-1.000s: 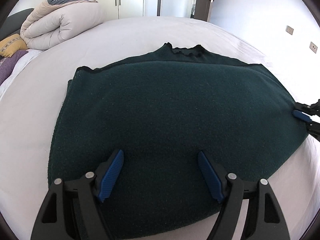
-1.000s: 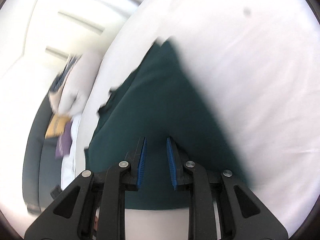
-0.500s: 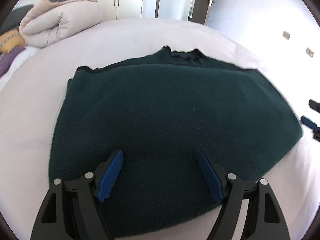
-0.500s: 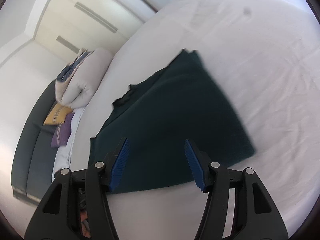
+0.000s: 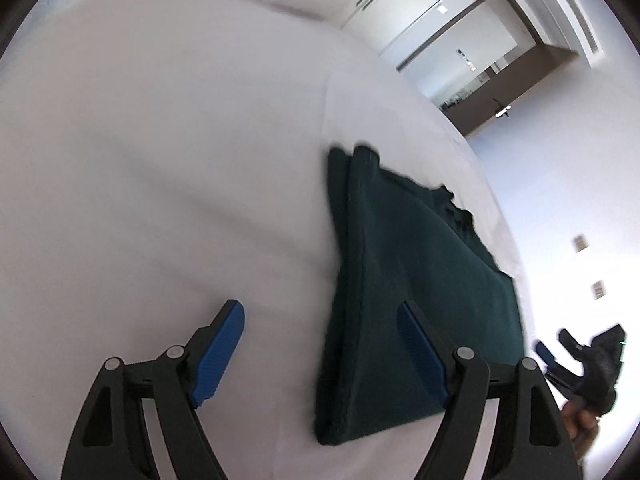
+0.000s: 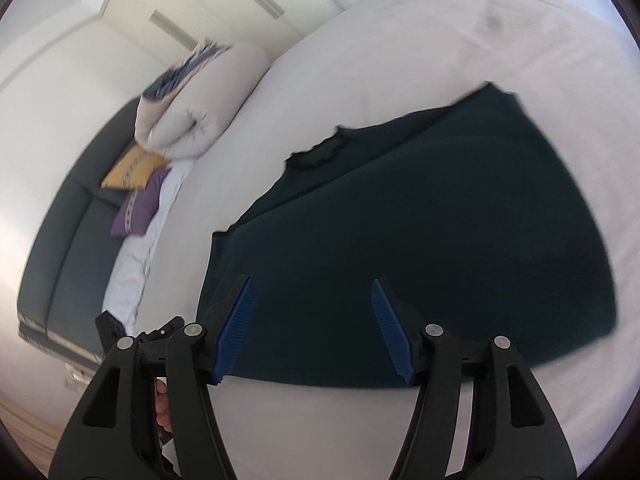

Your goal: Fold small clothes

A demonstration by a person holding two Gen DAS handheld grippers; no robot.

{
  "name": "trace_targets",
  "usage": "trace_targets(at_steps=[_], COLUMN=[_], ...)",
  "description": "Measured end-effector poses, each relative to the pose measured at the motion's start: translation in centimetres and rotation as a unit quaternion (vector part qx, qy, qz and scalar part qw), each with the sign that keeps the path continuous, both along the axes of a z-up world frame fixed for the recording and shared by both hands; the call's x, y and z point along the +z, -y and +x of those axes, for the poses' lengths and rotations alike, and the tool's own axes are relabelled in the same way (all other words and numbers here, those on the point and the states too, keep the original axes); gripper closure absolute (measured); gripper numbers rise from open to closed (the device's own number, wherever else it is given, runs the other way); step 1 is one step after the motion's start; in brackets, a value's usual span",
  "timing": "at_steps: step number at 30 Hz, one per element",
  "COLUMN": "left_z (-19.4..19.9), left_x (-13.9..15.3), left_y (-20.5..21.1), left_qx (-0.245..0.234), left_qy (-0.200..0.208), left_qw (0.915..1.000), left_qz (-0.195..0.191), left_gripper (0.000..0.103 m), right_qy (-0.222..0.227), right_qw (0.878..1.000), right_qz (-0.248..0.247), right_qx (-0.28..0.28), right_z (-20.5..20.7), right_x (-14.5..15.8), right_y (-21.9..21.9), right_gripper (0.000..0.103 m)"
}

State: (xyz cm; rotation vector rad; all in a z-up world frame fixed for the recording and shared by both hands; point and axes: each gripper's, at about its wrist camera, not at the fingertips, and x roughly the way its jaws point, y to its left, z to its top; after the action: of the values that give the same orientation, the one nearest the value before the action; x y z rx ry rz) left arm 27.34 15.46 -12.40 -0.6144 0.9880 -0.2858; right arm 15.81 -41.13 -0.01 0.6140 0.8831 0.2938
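Observation:
A dark green knitted sweater (image 6: 420, 208) lies folded flat on the white bed (image 6: 400, 40). In the left wrist view the sweater (image 5: 416, 280) runs from centre to lower right, seen along its folded left edge. My left gripper (image 5: 320, 352) is open and empty, above the sweater's near left corner. My right gripper (image 6: 314, 328) is open and empty, above the sweater's near edge; it also shows at the far right of the left wrist view (image 5: 560, 352), beside the sweater.
A rolled cream duvet (image 6: 200, 96) lies at the head of the bed, with a yellow cushion (image 6: 132, 168) and a purple cushion (image 6: 140, 208) against a dark headboard (image 6: 60, 240). An open doorway (image 5: 480, 64) is beyond the bed.
The right gripper opened, let go of the sweater's right edge and pulled back. The left gripper swung left, from over the sweater's middle to its left edge.

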Motion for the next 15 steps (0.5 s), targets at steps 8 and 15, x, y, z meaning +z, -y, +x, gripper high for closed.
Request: trace_targets(at_steps=[8,15], left_z=[2.0,3.6], left_x=[-1.5,-2.8], left_y=[2.4,1.7], left_qx=[-0.080,-0.090], left_qy=[-0.042,-0.087], left_qw=[0.9901,0.9771], left_qz=[-0.107,-0.172], left_gripper=[0.022,0.042], right_qy=[-0.032,-0.068], right_qw=[0.997,0.991], right_qz=[0.014,0.045], right_qx=[0.070,0.109], right_z=[6.1,10.0], right_x=[-0.5,-1.8], right_y=[-6.8,-11.5], right_gripper=[0.044,0.044])
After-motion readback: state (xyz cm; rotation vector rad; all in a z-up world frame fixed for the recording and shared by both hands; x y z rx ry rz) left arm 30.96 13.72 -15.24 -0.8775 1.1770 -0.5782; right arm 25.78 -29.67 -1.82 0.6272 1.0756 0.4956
